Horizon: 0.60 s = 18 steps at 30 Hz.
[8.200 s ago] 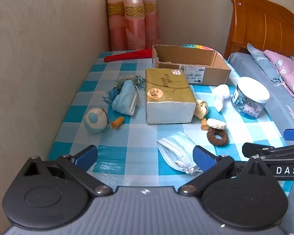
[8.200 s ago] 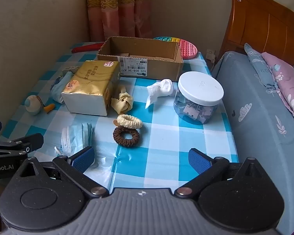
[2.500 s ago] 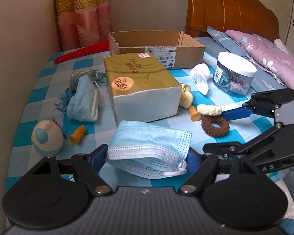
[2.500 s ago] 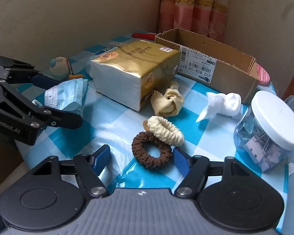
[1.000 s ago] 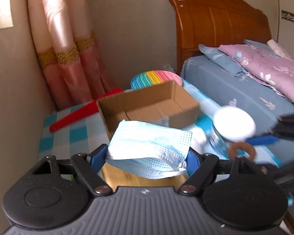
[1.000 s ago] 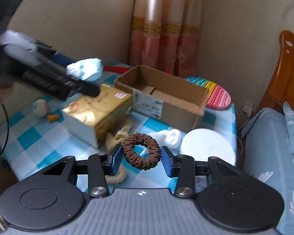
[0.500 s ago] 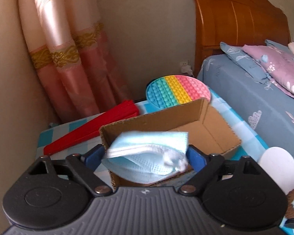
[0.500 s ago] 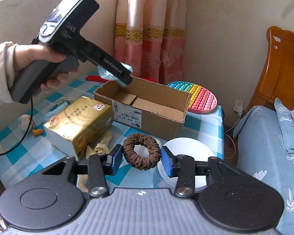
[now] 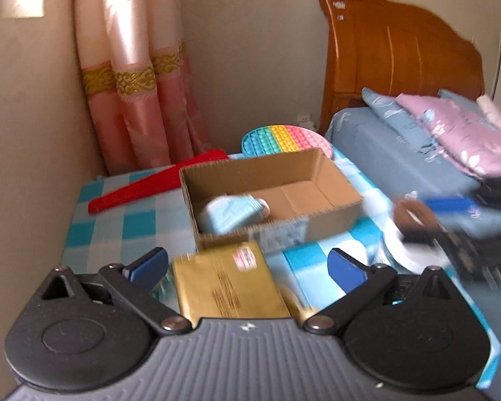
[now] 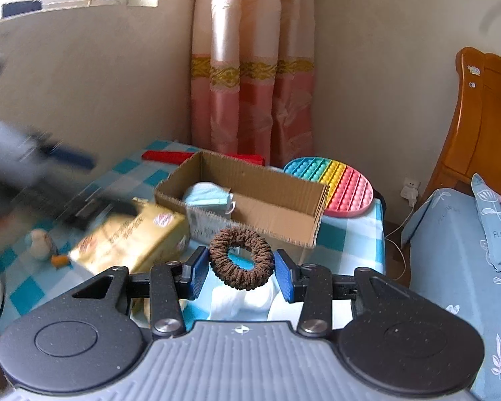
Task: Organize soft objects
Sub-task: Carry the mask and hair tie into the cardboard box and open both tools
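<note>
Fingers of our right gripper [image 10: 241,271] are pinching the brown scrunchie [image 10: 240,258] from both sides, so that it is standing as an upright ring between the blue pads, lifted above the table. We are holding this gripper level, aiming it at the cardboard box [image 10: 274,203], whose near wall is sitting just beyond the scrunchie. Our left gripper [image 9: 248,264] is gaping wide with nothing between its pads, and we are pointing it slightly downward over the gold tissue pack [image 9: 229,284], toward the same box [image 9: 330,197].

Inside the box, the blue face mask [image 9: 231,213] is lying crumpled against the left end; the right wrist view is showing it too [image 10: 208,197], with an ear loop hanging at its edge.

Only the left wrist view is giving us the box floor, bare cardboard to the right of the mask, plus our right gripper as a dark blur at the right edge. Only the right wrist view is showing the white cloth [image 10: 242,302] beneath the scrunchie and the small round toy [image 10: 40,239] on the checked tablecloth [image 10: 20,292]. Behind the box, both views are catching the rainbow pop mat [image 10: 339,185] and the red fan [image 9: 150,187].
</note>
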Each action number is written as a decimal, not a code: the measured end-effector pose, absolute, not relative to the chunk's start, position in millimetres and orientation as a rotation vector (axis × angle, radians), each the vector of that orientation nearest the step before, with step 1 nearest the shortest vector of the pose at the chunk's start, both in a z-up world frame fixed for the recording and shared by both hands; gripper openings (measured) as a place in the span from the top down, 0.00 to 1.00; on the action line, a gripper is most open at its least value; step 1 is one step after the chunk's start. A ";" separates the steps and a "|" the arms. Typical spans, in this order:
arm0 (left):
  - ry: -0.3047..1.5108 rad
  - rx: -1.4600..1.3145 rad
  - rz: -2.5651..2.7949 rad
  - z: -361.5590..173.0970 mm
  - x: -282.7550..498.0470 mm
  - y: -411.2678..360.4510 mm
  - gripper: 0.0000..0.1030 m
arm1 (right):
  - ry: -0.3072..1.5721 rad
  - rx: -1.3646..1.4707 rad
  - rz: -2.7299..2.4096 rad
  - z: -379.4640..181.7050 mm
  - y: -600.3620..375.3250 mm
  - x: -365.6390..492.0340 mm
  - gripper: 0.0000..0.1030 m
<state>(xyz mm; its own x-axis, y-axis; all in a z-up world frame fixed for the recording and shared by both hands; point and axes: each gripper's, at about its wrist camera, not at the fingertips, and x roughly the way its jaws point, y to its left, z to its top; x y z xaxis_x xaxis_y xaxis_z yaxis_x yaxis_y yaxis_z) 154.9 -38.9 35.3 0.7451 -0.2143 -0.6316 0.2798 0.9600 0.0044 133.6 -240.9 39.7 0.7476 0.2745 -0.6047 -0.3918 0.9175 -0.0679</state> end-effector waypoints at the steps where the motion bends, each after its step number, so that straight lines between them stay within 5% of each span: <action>1: 0.673 0.092 -0.275 34.0 145.8 -36.1 0.01 | 0.623 -0.202 0.363 41.6 -239.7 138.5 0.54; 15: 0.663 0.097 -0.124 4.8 62.0 -4.6 0.01 | 0.660 -0.226 0.277 40.6 -213.2 247.4 0.52; 18: 0.647 0.111 -0.123 5.6 54.2 -0.2 0.01 | 0.675 -0.180 0.261 41.3 -214.6 262.6 0.20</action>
<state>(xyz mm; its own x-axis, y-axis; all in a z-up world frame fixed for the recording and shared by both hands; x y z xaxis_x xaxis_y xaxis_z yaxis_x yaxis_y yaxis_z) 54.2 -0.2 5.6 0.7912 -0.0796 -0.6064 0.1487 0.9868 0.0644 262.6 -214.6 41.3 0.7502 0.1795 -0.6364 -0.2954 0.9520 -0.0797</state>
